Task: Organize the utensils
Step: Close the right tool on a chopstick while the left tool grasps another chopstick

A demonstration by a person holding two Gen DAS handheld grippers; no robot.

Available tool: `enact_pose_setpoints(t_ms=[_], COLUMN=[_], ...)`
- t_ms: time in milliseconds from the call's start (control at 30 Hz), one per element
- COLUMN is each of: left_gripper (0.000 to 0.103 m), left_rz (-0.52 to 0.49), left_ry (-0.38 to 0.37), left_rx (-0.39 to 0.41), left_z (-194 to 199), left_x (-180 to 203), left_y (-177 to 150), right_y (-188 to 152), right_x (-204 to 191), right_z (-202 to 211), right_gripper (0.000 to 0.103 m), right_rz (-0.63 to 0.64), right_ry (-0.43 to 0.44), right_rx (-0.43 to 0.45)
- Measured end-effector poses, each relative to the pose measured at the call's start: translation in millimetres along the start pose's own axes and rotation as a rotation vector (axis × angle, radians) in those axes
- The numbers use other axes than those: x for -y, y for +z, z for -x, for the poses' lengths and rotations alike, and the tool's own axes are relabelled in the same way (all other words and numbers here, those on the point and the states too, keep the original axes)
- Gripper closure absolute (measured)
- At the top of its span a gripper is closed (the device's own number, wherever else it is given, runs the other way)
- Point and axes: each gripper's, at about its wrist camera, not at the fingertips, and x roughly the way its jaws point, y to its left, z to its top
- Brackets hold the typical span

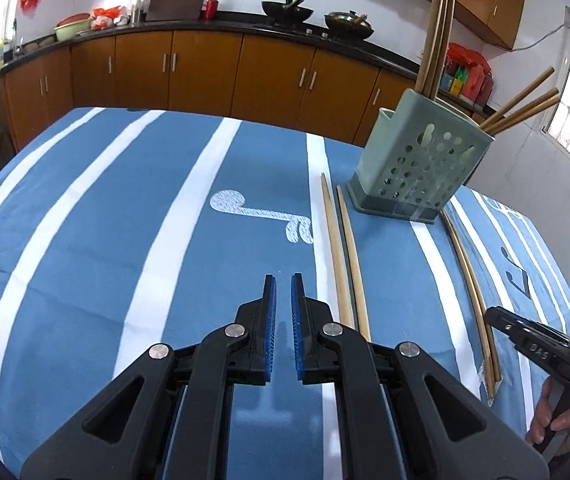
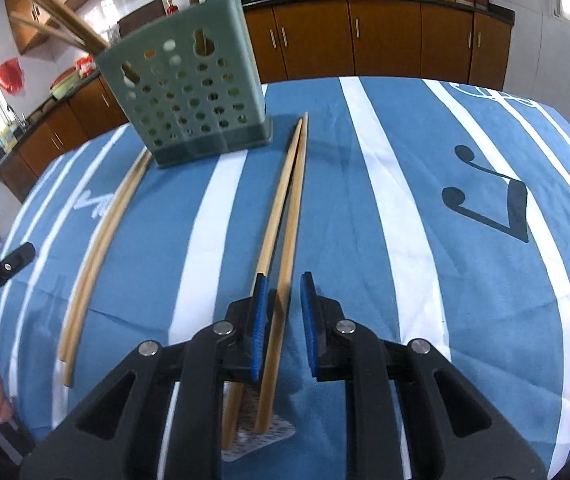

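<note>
Right gripper (image 2: 283, 316) first: its jaws stand apart, low over the desk, straddling one stick of the right-hand pair of chopsticks (image 2: 285, 216). The other stick of that pair runs just outside the left pad. Nothing is clamped yet; there is clear daylight between the blue pads (image 2: 309, 320) and the wood. Whether the pads touch the cloth I cannot tell.

Left gripper (image 1: 283, 312) now: jaws nearly together with a narrow gap, nothing between them, hovering above the blue striped cloth (image 1: 125, 240). The left-hand pair of chopsticks (image 1: 345, 260) lies just beside it, on its right, untouched.

Outward to the green holder (image 1: 417, 160), standing upright at the far side of the desk. Several chopsticks already stand in it (image 1: 439, 32), some upright, some leaning out to one side. So my read: partly done, with two pairs, four sticks, still flat on the cloth, one pair on each side of the holder.

What's hard to see: the near ends of the right-hand pair vanish under the gripper body, resting on something pale and meshy I can't identify. The tops of the upright sticks are cut off by the frame, and the holder's inner compartments are hidden, so an exact count inside is not possible.
</note>
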Motion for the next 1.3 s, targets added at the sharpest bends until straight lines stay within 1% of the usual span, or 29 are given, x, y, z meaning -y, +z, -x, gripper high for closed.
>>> enact_pose_setpoints(t_ms=[33,100,233,367,500,667,767,933,1200,1300], left_gripper=[0.095,0.095,0.095,0.095,0.095,0.095,0.095,0.095,0.095,0.095], left_rz=[-0.003,-0.008,-0.017,-0.038,-0.053,-0.1,-0.123,-0.16,-0.22,-0.226], left_ry=[-0.006,-0.016,-0.041,-0.075,-0.1,-0.116,-0.109,-0.075,-0.007,0.019], left_rx=[-0.003,-0.01,-0.032,-0.062,-0.088,-0.112,-0.129,-0.153,-0.144,-0.138], left_z=[-0.5,-2.4,-7.5,-12.4,-17.9,-23.4,-28.5,-34.5,-38.9,-40.7], left_x=[1.2,2.7,7.6,13.6,20.3,32.7,38.8,44.4,54.1,53.4], left_y=[-0.6,0.1,-1.9,-6.4,-9.7,-14.2,-17.0,-21.0,-22.8,-21.6], right_y=[0.1,0.4,4.1,6.7,6.8,6.8,7.5,8.2,6.3,6.4], right_x=[-0.2,0.3,14.7,39.9,49.6,47.2,47.7,47.6,45.1,43.5], right_z=[-1.7,-1.9,-2.4,-0.2,0.7,0.2,0.2,-0.2,0.2,0.0], right_gripper=[0.09,0.095,0.095,0.095,0.095,0.095,0.095,0.095,0.094,0.094], right_rz=[0.007,0.019,-0.026,-0.112,-0.131,-0.113,-0.112,-0.11,-0.102,-0.087], right_ry=[-0.008,-0.037,-0.084,-0.14,-0.141,-0.148,-0.144,-0.143,-0.136,-0.14], right_rx=[-0.001,0.008,0.023,0.039,0.042,0.044,0.044,0.044,0.038,0.039])
